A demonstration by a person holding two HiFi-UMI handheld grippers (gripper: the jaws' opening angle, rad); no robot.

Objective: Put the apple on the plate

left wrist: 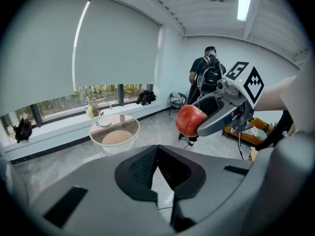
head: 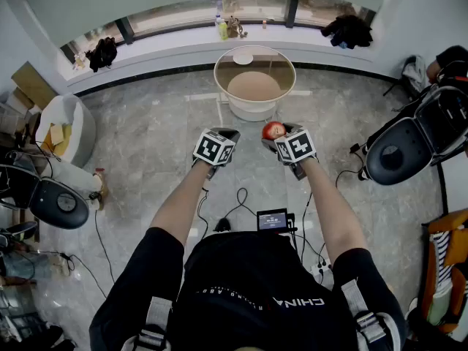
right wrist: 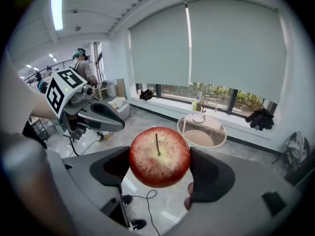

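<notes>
A red apple (right wrist: 159, 157) with its stem facing the camera sits between the pads of my right gripper (right wrist: 160, 167), which is shut on it. The head view shows the apple (head: 273, 130) in the air at chest height, well short of the round glass table (head: 219, 79). A small white plate (head: 243, 58) lies on the far side of that table top; it also appears as the plate (right wrist: 198, 119) in the right gripper view. My left gripper (left wrist: 156, 150) is level with the right one, its pad tips together and nothing held. Beside it hangs the apple (left wrist: 191, 120).
A marble floor lies below, with black cables (head: 241, 199) and a small screen device (head: 273, 219) near my feet. A window ledge with bottles (head: 221, 28) runs behind the table. A white bin (head: 66, 126) stands left and dark chairs (head: 409, 141) right. A person with a backpack (left wrist: 209, 75) stands off to the side.
</notes>
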